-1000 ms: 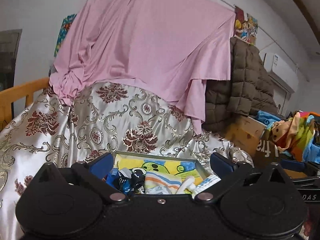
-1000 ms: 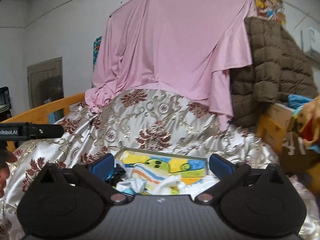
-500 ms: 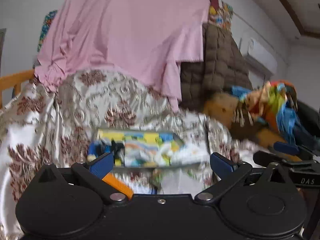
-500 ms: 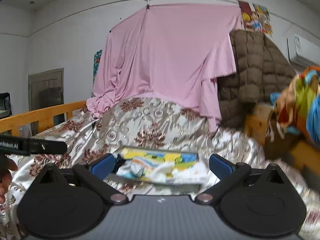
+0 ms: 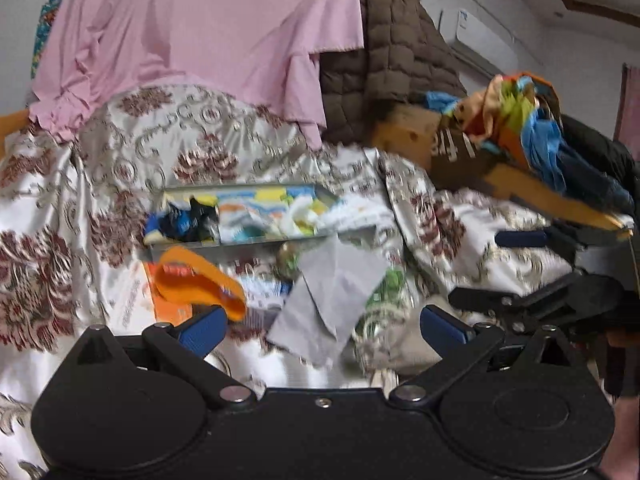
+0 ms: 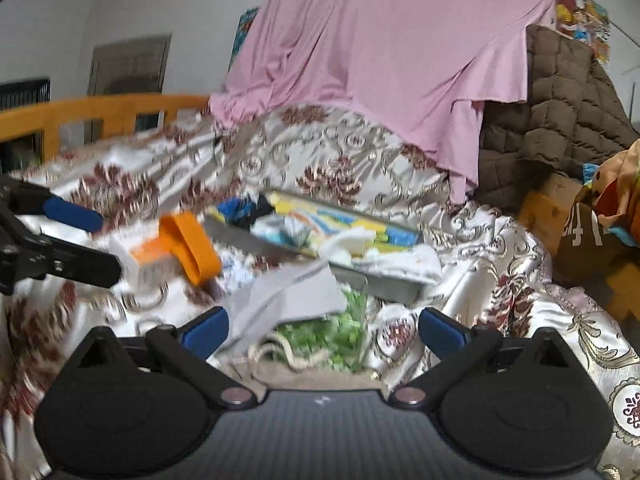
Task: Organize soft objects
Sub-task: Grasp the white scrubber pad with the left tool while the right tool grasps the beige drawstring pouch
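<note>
A shallow grey tray [image 5: 240, 242] [image 6: 372, 284] lies on the patterned bedspread, holding crumpled socks and cloths in blue, black, white and striped colours. In front of it lie an orange item [image 5: 196, 280] [image 6: 188, 244], a grey cloth [image 5: 332, 300] [image 6: 288, 296] and a green-patterned fabric [image 6: 332, 332] [image 5: 384, 288]. My left gripper [image 5: 322, 328] hovers open above the grey cloth, holding nothing. My right gripper [image 6: 322, 330] stands open over the grey cloth and green fabric, also holding nothing. Each gripper shows at the edge of the other's view.
A pink sheet [image 5: 192, 36] and a brown quilted jacket [image 5: 384, 72] hang behind the bed. A pile of colourful clothes [image 5: 520, 120] sits on boxes at the right. A wooden bed rail [image 6: 96, 108] runs along the left.
Both grippers have pulled back and tilted down, so the orange item, grey cloth and green fabric before the tray have come into view. Both stay open.
</note>
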A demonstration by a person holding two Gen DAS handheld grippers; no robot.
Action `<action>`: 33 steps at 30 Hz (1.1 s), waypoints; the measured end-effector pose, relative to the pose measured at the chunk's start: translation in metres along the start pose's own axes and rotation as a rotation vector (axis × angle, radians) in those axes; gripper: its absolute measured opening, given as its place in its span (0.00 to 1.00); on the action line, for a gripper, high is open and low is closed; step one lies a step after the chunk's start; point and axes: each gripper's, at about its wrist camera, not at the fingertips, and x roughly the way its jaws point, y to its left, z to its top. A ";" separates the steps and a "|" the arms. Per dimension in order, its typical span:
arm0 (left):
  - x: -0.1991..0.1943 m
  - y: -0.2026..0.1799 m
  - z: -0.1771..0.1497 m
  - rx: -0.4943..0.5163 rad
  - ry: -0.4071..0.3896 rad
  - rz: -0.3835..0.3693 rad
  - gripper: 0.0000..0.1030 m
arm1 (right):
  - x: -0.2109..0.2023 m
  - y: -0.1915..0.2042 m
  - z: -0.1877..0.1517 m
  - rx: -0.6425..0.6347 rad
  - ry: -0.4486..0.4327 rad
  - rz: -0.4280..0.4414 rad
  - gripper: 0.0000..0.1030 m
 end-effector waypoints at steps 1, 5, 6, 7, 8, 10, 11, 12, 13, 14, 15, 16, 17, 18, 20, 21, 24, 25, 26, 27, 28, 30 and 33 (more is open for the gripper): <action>0.004 0.000 -0.003 0.003 0.018 -0.003 0.99 | 0.003 0.001 -0.003 -0.015 0.015 -0.005 1.00; 0.019 -0.001 -0.016 0.038 0.103 -0.037 0.99 | 0.020 -0.001 -0.012 -0.078 0.080 0.006 1.00; 0.023 -0.003 -0.018 0.048 0.119 -0.044 0.99 | 0.024 -0.001 -0.015 -0.095 0.102 0.020 1.00; 0.026 -0.004 -0.021 0.060 0.135 -0.050 0.99 | 0.027 -0.001 -0.017 -0.110 0.115 0.031 1.00; 0.029 -0.005 -0.023 0.072 0.155 -0.058 0.99 | 0.031 0.000 -0.018 -0.127 0.128 0.044 1.00; 0.035 -0.007 -0.028 0.088 0.194 -0.077 0.99 | 0.035 0.002 -0.021 -0.164 0.141 0.070 1.00; 0.039 -0.008 -0.030 0.091 0.219 -0.093 0.99 | 0.038 0.002 -0.022 -0.184 0.148 0.085 1.00; 0.042 -0.009 -0.033 0.092 0.242 -0.108 0.99 | 0.040 0.003 -0.024 -0.204 0.159 0.101 1.00; 0.046 -0.011 -0.037 0.093 0.269 -0.124 0.99 | 0.044 0.004 -0.025 -0.218 0.172 0.110 1.00; 0.050 -0.012 -0.040 0.096 0.294 -0.135 0.99 | 0.046 0.004 -0.027 -0.225 0.184 0.116 1.00; 0.053 -0.014 -0.042 0.099 0.311 -0.141 0.99 | 0.048 0.004 -0.029 -0.227 0.198 0.117 1.00; 0.055 -0.015 -0.044 0.103 0.326 -0.149 0.99 | 0.049 0.003 -0.030 -0.225 0.206 0.118 1.00; 0.058 -0.017 -0.046 0.107 0.340 -0.159 0.99 | 0.050 0.003 -0.030 -0.223 0.211 0.122 1.00; 0.060 -0.018 -0.047 0.107 0.350 -0.166 0.99 | 0.051 0.004 -0.031 -0.224 0.215 0.125 1.00; 0.064 -0.019 -0.049 0.092 0.376 -0.186 0.99 | 0.050 0.004 -0.032 -0.233 0.218 0.122 1.00; 0.065 -0.018 -0.051 0.079 0.390 -0.196 0.99 | 0.050 0.005 -0.033 -0.242 0.222 0.119 1.00; 0.071 -0.017 -0.053 0.036 0.422 -0.212 0.99 | 0.053 0.008 -0.035 -0.263 0.245 0.123 1.00; 0.073 -0.016 -0.053 0.015 0.430 -0.221 0.99 | 0.054 0.009 -0.036 -0.271 0.253 0.124 0.99; 0.076 -0.014 -0.053 -0.014 0.440 -0.237 0.98 | 0.055 0.011 -0.037 -0.278 0.261 0.124 0.99; 0.078 -0.013 -0.053 -0.040 0.450 -0.251 0.95 | 0.056 0.012 -0.038 -0.284 0.267 0.126 0.98; 0.080 -0.011 -0.054 -0.068 0.459 -0.264 0.95 | 0.056 0.014 -0.038 -0.290 0.272 0.127 0.96; 0.085 -0.010 -0.054 -0.112 0.468 -0.268 0.92 | 0.058 0.016 -0.040 -0.299 0.282 0.121 0.94; 0.088 -0.008 -0.051 -0.145 0.465 -0.265 0.86 | 0.060 0.019 -0.041 -0.303 0.295 0.117 0.89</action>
